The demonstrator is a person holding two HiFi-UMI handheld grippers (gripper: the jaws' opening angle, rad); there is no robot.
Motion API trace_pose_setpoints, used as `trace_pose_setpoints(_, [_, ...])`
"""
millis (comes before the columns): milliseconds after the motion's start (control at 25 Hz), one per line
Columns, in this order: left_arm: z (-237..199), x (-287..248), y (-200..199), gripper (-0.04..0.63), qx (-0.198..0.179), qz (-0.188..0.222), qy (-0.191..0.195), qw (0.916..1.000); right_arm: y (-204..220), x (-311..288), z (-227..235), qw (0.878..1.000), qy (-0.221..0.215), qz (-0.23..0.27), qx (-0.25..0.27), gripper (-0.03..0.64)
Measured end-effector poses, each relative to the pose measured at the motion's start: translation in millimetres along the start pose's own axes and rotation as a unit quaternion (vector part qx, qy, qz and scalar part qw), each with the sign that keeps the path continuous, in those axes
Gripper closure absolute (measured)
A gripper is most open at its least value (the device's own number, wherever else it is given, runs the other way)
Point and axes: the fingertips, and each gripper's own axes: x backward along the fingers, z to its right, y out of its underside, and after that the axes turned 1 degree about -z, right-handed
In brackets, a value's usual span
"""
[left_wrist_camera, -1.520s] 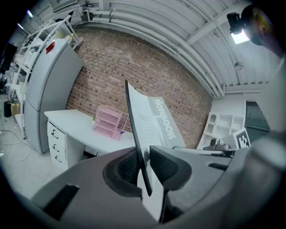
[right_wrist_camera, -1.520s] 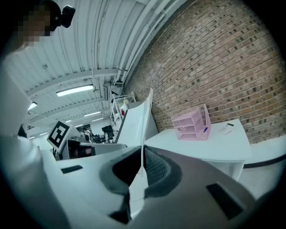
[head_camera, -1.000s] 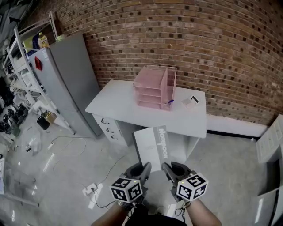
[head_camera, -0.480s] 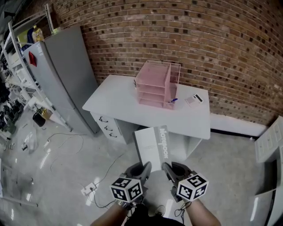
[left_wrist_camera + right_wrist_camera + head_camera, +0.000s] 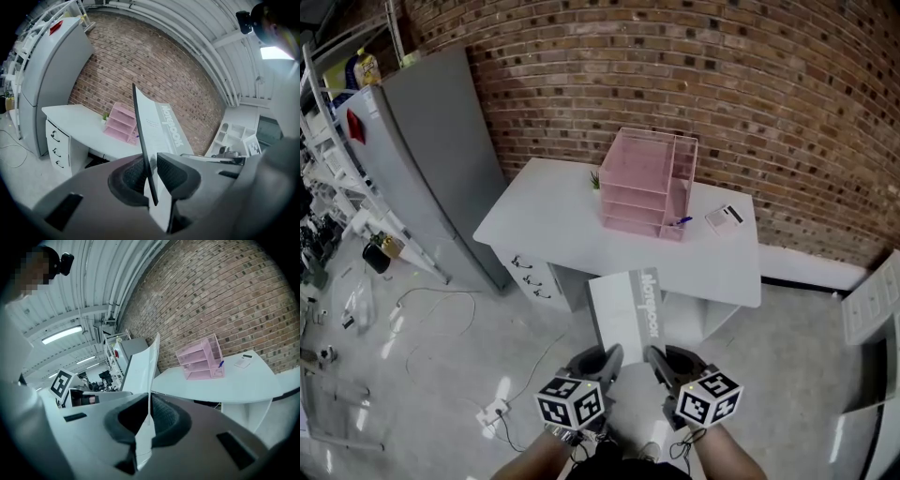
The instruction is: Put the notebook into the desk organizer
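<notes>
notebook point(image 5: 626, 305) 1 | desk organizer point(image 5: 639, 183) 1 | desk point(image 5: 544, 225) 1 | hand-held grippers point(image 5: 611, 352) point(image 5: 654, 354) 2

The left gripper point(image 5: 598, 360) and right gripper point(image 5: 662, 360) are a matched pair: smooth, rounded shells of dark grey plastic, each ending in two stubby jaws lined with black, finely ribbed pads point(image 5: 174, 169). Each carries a white marker cube point(image 5: 570, 401) behind its jaws, printed with bold black square patterns on every face that shows. The person wears a pale top point(image 5: 18, 394) and a small black head camera point(image 5: 67, 262).
</notes>
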Motion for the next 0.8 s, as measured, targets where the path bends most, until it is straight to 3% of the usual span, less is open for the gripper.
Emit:
trace_pose_setpoints(320, [-50, -7, -31, 0.538, -0.006, -0.005, 0.010, 0.9999, -16, -55, -6, 1.000, 0.008, 0.010, -0.004, 0.601])
trace_pose_setpoints(800, [-76, -33, -58, 0.538, -0.010, -0.001, 0.014, 0.9998, -38, -91, 13, 1.000, 0.004, 0.015, -0.004, 0.601])
